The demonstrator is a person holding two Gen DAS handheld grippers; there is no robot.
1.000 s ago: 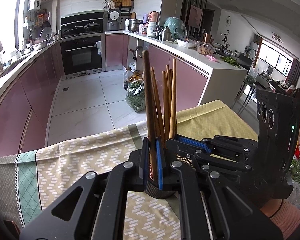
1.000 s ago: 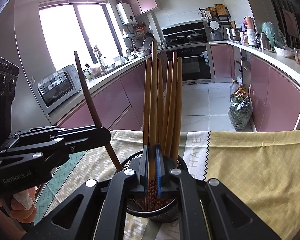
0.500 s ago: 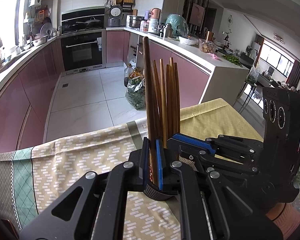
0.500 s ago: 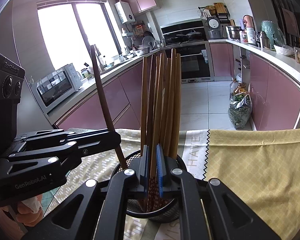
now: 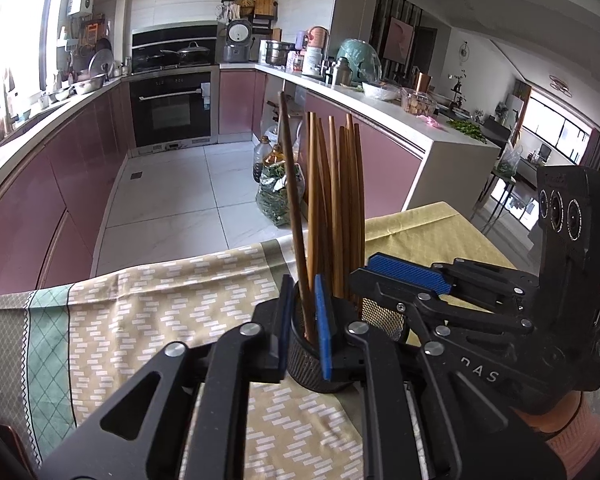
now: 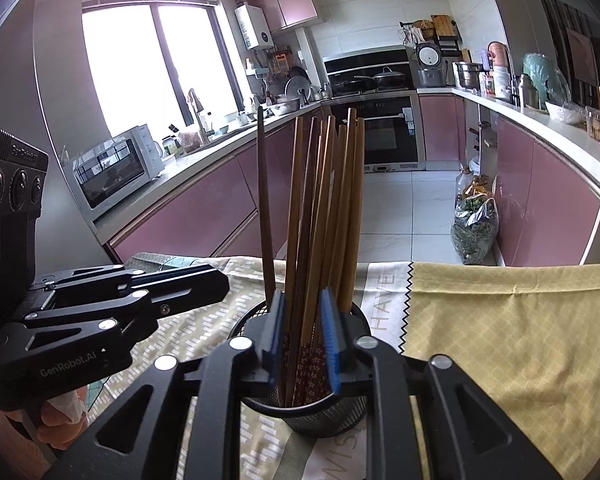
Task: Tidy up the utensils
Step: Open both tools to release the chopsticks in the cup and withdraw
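While both tools flank it, a black wire-mesh cylindrical holder [image 6: 324,416] stands upright on the worktop's patterned beige cloth [image 5: 172,300], near that cloth's far edge.

Contents: bundle of light-brown wooden chopsticks [image 6: 332,208], upright, fanned at the tops; one darker brown chopstick [image 5: 294,208] leaning at the bundle's left. Left tool [image 5: 302,322]: blue pads narrowly parted either side of the dark chopstick, not pressing it. Right tool [image 6: 304,344]: pads narrowly parted around the lower bundle, contact unclear. Adjoining yellow cloth [image 6: 520,320] covers the worktop's right part.
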